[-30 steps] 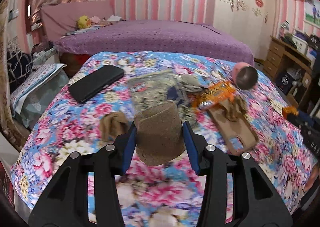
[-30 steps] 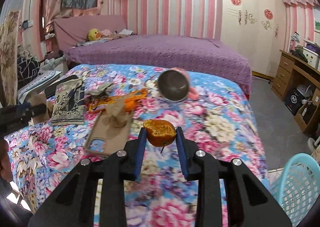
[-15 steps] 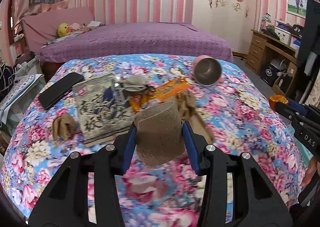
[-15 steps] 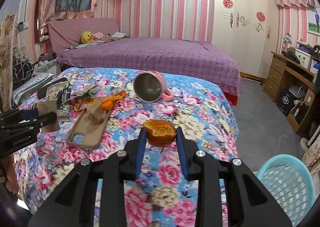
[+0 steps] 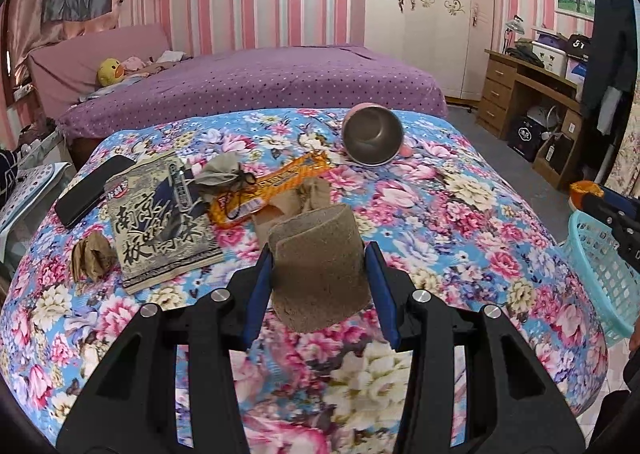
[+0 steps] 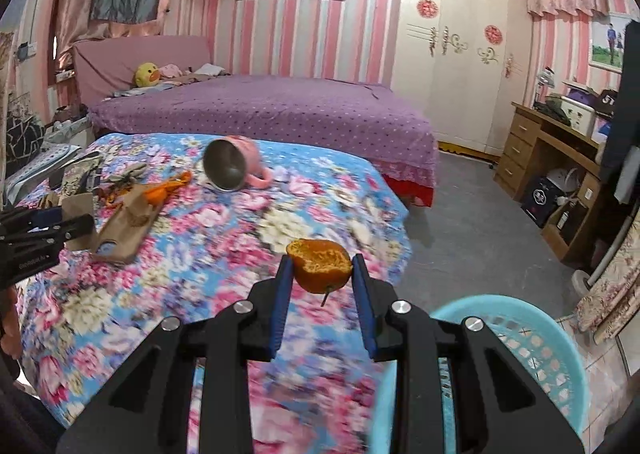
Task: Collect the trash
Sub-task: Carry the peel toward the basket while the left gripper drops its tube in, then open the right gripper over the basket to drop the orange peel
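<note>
On the far left of the flowered bed (image 5: pixel 460 213) one phone (image 5: pixel 90 189) is lying flat, and just right of it one printed packet (image 5: pixel 160 221) is lying with one crumpled brown wad (image 5: pixel 90 258) beside its near left corner; both look like trash waiting to be gathered. Next come one grey pouch (image 5: pixel 220 173), one orange wrapper (image 5: pixel 272 183) stretching toward one tipped pink mug (image 5: pixel 372 137), and one tan phone case (image 6: pixel 128 217) with another brown wad (image 5: pixel 316 193) sitting on it. The left gripper (image 5: pixel 318 266) is clenching one curled piece of brown card (image 5: pixel 318 266) above the bed's near edge, apparently carrying it rightward. Further right, the right gripper (image 6: pixel 322 274) is grasping one orange peel half (image 6: pixel 320 264), pads pressing both sides, and holding it over the bed's right edge, close to the one blue basket (image 6: pixel 532 342) standing on the floor just right of the bed, presumably where the trash is going. So two pieces are being held and several are remaining on the bed.
</note>
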`<state>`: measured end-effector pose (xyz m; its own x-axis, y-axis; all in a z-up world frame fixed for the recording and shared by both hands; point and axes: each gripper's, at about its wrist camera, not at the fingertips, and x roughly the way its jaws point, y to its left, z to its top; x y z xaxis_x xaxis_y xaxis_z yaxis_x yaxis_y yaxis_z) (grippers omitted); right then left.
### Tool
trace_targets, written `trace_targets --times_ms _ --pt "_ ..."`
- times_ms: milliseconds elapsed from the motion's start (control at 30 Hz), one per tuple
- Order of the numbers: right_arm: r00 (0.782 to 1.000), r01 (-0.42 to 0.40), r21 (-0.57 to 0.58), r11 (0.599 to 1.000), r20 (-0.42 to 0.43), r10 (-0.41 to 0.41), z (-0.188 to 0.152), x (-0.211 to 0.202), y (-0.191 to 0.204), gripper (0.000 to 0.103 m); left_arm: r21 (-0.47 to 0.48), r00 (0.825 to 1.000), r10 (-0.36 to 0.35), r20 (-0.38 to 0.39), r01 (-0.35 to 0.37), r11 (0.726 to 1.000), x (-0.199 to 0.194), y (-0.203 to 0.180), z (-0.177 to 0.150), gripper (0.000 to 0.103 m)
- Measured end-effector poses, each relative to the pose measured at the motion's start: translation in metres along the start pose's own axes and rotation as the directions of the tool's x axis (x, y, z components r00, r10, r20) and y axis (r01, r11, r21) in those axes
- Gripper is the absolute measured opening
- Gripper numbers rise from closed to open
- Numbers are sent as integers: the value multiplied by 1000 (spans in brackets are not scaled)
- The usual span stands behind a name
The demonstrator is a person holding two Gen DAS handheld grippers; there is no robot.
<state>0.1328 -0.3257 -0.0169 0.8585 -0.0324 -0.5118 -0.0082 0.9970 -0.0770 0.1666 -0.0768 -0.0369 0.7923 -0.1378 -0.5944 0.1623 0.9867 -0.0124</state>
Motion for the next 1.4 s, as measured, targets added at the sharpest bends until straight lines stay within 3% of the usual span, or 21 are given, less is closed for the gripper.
trace_targets --times_ms 133,333,433,533,700,867,1067,1200,1267,1333,1400 --pt "999 41 20 999 -3 -41 -7 -5 -31 30 -21 1000 -30 11 30 999 0 -14 3 44" --pt "995 98 81 992 -1 -99 -20 -15 -81 30 52 997 -59 43 57 997 -4 -61 5 44" --pt "991 132 106 985 -10 -132 -28 -20 -105 30 51 993 -106 44 104 993 -5 -87 7 44" --pt "988 156 153 976 -12 -156 -38 -27 -133 30 49 982 -182 44 180 982 -7 -121 9 44" --pt "979 203 184 962 -33 -201 -55 -37 -165 30 147 968 -247 43 238 960 -15 -181 2 45" --pt "972 236 195 952 -58 -229 -69 -43 -186 30 186 944 -330 14 322 928 -20 -228 -4 45" --pt "965 262 216 941 -69 -253 -82 -53 -205 30 213 917 -399 -4 391 895 -26 -275 -5 45" --pt "963 269 255 929 -68 -260 -89 -59 -217 30 232 910 -413 -27 408 883 -22 -298 -7 45" --pt "962 272 264 925 -67 -264 -91 -60 -220 30 239 911 -411 -35 407 882 -19 -307 -9 47" --pt "963 269 268 925 -66 -261 -91 -60 -221 30 223 912 -405 -57 407 886 -12 -310 -7 63" --pt "963 269 266 926 -68 -260 -92 -60 -222 30 208 910 -409 -70 414 886 -8 -309 -5 70"
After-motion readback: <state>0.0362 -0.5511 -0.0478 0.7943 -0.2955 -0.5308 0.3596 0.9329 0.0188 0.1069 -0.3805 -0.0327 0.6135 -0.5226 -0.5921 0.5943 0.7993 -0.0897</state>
